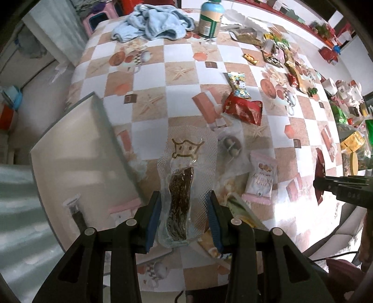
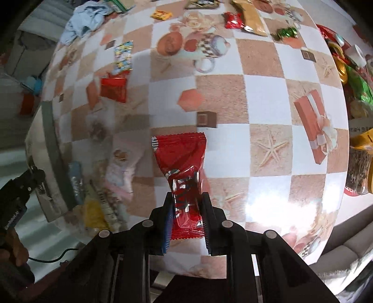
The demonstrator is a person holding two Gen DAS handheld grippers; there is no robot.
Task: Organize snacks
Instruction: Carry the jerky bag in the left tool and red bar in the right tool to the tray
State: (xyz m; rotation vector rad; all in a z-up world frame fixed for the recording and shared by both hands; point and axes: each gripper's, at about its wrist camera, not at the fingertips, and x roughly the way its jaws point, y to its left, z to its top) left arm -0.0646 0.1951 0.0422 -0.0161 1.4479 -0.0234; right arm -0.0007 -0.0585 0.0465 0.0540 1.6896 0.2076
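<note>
My left gripper is shut on a clear vacuum pouch of dark dried meat, held above the table beside a clear plastic box at the left. My right gripper is shut on a red snack packet, held above the checkered tablecloth. The right gripper also shows at the right edge of the left wrist view. Loose snacks lie below the left gripper: a pink packet, a red packet and a clear pouch with a brown sweet.
A blue towel and a green-lidded jar stand at the table's far end. Several wrapped snacks are scattered at the far right. More packets and jars crowd the right edge. A sofa sits below the table's near edge.
</note>
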